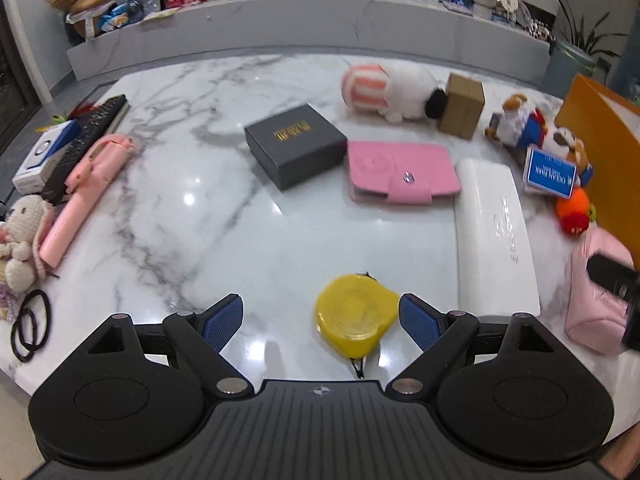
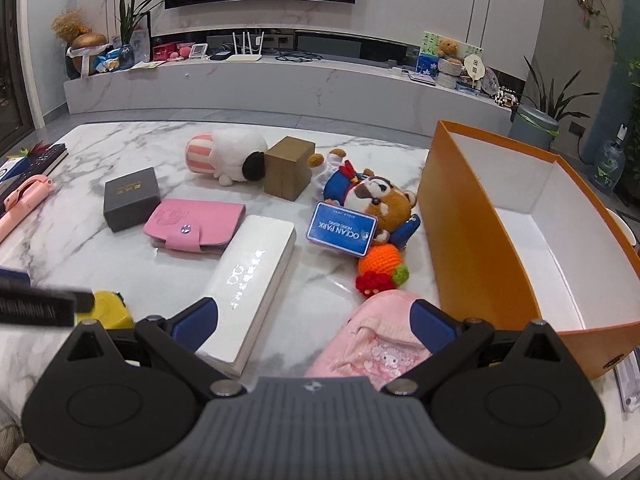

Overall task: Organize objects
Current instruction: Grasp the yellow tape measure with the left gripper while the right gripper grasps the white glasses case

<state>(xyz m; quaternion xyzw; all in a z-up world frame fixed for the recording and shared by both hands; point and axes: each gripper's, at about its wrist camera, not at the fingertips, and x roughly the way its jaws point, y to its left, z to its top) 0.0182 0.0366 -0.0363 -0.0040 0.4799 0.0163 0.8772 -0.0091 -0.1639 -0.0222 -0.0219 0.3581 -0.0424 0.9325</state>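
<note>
The marble table [image 1: 200, 208] carries everything, and the biggest thing on it is one orange box [image 2: 472, 240], open-topped with a white inside, standing just right of the right gripper [image 2: 316, 320] and ahead of it. One long white case [image 2: 252, 280] lies ahead of that gripper's left finger, its near end just beside the blue pad. One pink pouch [image 2: 376, 340] with a cartoon print sits directly under the right gripper, between its spread fingers; the right pad looks to touch it, the left pad stands clear, so these tongs are wide open and grip nothing.

Farther ahead lie one white plush sheep [image 2: 228, 152] with a striped pink end, its black face against one brown carton [image 2: 288, 168]. One plush bear in blue [image 2: 380, 200] carries a blue "OCEAN PARK" card [image 2: 342, 230], and one orange crocheted fruit [image 2: 380, 260] rests between the bear and the pouch. One pink wallet [image 1: 400, 172] with a snap tab lies beside one dark grey box [image 1: 294, 146] with gold lettering.

The left gripper [image 1: 320, 318] is also wide open and empty. One yellow tape measure [image 1: 354, 314], round with a black cord, lies between its fingers, just beside the right pad; touching or not, I cannot tell. Off to its left: one pink folding stick [image 1: 86, 196], one black remote [image 1: 88, 136], one crocheted bunny [image 1: 24, 236] and two black hair ties [image 1: 30, 324].
</note>
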